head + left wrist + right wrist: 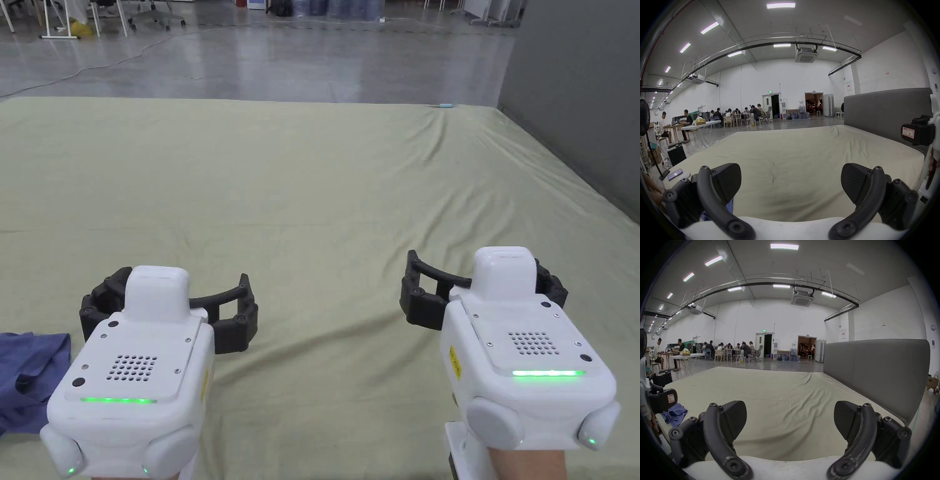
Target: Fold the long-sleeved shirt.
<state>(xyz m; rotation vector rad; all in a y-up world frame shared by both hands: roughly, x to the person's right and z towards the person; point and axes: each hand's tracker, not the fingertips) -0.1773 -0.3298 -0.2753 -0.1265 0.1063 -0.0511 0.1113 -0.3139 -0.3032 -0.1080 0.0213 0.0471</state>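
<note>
Both grippers hover side by side over a wide bed covered with a pale green sheet, and each has its jaws spread wide with nothing between them. In the head view the left gripper sits at about 7 o'clock and the right gripper at about 5 o'clock, well apart from each other.

The long-sleeved shirt, blue and crumpled, lies on the sheet at the near left edge, at roughly 8 o'clock in the head view. It is just beside the left gripper, to the outside of its left jaw, not between the jaws. In the left gripper view a strip of the blue cloth shows low behind the left jaw, at about 7 o'clock, while the gap between the jaws frames bare sheet. Whether the jaw touches the cloth cannot be told.

In the right gripper view the shirt lies at 9 o'clock, beyond the left gripper, far from the right gripper's own jaws. A grey headboard stands along the bed's right side.
</note>
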